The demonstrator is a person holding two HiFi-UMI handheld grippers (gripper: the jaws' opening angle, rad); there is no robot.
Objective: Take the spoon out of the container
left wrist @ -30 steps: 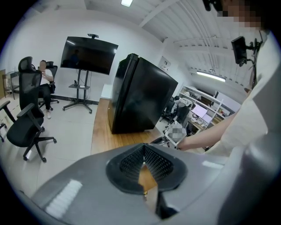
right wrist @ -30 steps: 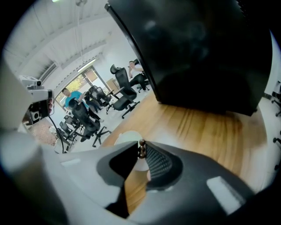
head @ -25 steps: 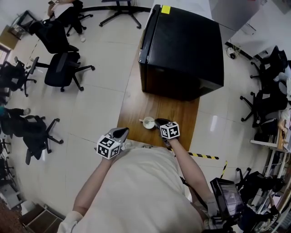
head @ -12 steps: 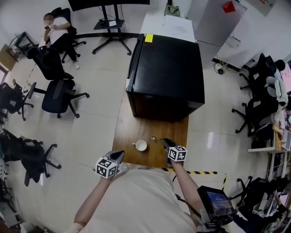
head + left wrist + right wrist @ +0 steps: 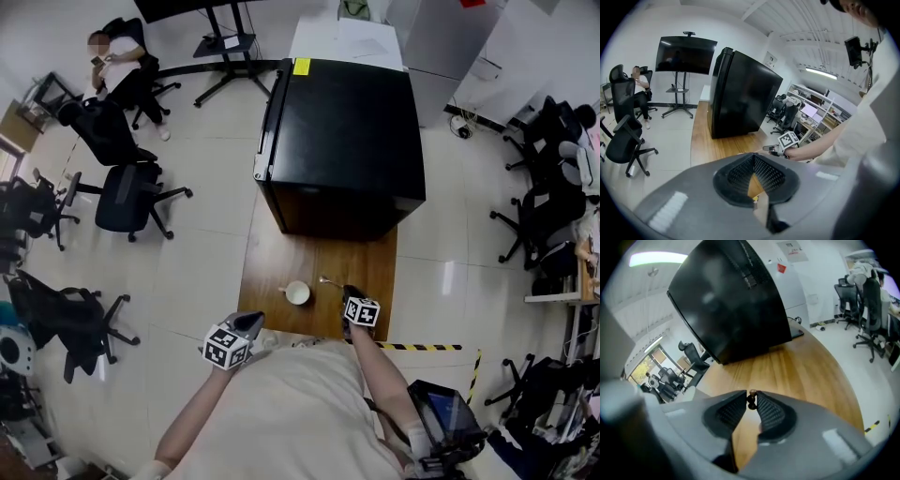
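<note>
A white cup (image 5: pixel 298 292) stands on the wooden table (image 5: pixel 281 239) with nothing in it. To its right, my right gripper (image 5: pixel 349 292) is shut on the handle of a metal spoon (image 5: pixel 328 281), which sticks out to the left above the wood, apart from the cup. In the right gripper view the handle's end (image 5: pixel 752 399) shows pinched between the tips of the right gripper (image 5: pixel 751 397). My left gripper (image 5: pixel 251 323) hangs at the table's near left corner, shut and holding nothing; its tips (image 5: pixel 753 158) meet over the wood. The right gripper (image 5: pixel 780 148) also shows in the left gripper view.
A big black cabinet (image 5: pixel 337 141) fills the far end of the table. Office chairs (image 5: pixel 127 192) stand on the tiled floor to the left, and more chairs (image 5: pixel 539 220) to the right. Yellow-black tape (image 5: pixel 427 347) marks the floor by the table's near right corner.
The spoon lay in the cup a second ago; now it is out, held to the cup's right. My right gripper moved right and down with it. The left gripper stayed put.
</note>
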